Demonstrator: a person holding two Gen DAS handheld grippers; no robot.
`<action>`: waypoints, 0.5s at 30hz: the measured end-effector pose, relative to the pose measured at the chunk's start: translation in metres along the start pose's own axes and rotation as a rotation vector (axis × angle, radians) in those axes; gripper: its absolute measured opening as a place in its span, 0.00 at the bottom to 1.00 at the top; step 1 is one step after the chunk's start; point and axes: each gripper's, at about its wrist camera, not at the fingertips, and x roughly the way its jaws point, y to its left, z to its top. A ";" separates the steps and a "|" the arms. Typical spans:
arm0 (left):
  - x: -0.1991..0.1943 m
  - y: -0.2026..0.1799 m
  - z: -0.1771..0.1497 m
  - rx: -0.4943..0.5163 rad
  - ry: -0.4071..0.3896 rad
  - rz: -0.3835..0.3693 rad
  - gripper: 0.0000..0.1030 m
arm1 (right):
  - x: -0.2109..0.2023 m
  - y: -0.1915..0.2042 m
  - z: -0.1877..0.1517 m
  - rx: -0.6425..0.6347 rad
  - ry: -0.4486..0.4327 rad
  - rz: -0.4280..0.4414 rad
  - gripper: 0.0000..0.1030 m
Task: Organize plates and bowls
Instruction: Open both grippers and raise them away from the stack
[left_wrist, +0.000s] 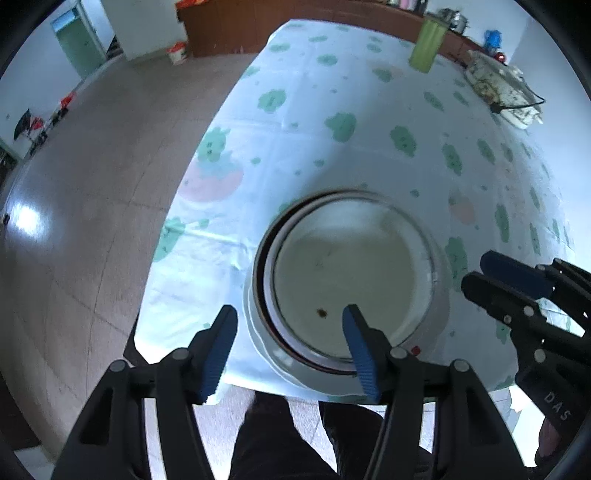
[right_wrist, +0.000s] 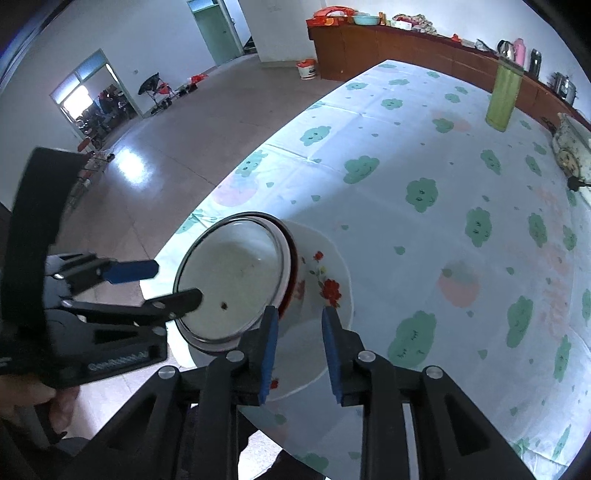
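Stack of dishes sits near the table's near left corner, close to the edge, on the tablecloth (right_wrist: 424, 147), pale blue with green cloud print; bottom of the stack is a white plate (right_wrist: 332, 266) with red flowers on its rim; on it a white bowl with a dark red rim line (right_wrist: 291, 273), seen only as a narrow band; nested on top is a clear glass bowl (right_wrist: 232, 280), tilted toward the left gripper in the right wrist view; a small dark speck lies on the floor of the bowls, which layer it sits on I cannot tell. Left gripper (left_wrist: 290, 345) is held above the near rim of the stack, jaws standing wide apart; right blue pad over the bowl interior, left pad outside the rim over the cloth; the pads press on nothing, so released. In the right wrist view one of its fingers crosses the glass bowl's rim; contact cannot be told. Right gripper (right_wrist: 300, 325) hangs over the near right part of the flowered plate, jaws parted narrowly, nothing clamped between the pads; the plate rim shows in the gap below them. A tall green bottle (right_wrist: 504, 98) stands upright at the far side of the table, well apart from the stack; a person's hand (right_wrist: 26, 398) grips the left tool's handle.
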 end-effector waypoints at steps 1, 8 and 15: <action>-0.005 -0.001 0.002 0.014 -0.022 -0.004 0.58 | -0.005 0.001 -0.001 -0.001 -0.016 -0.011 0.28; -0.048 -0.005 0.017 0.155 -0.201 -0.078 0.59 | -0.054 0.010 -0.008 0.057 -0.186 -0.156 0.50; -0.099 -0.002 0.022 0.288 -0.364 -0.187 0.65 | -0.110 0.039 -0.016 0.149 -0.388 -0.350 0.53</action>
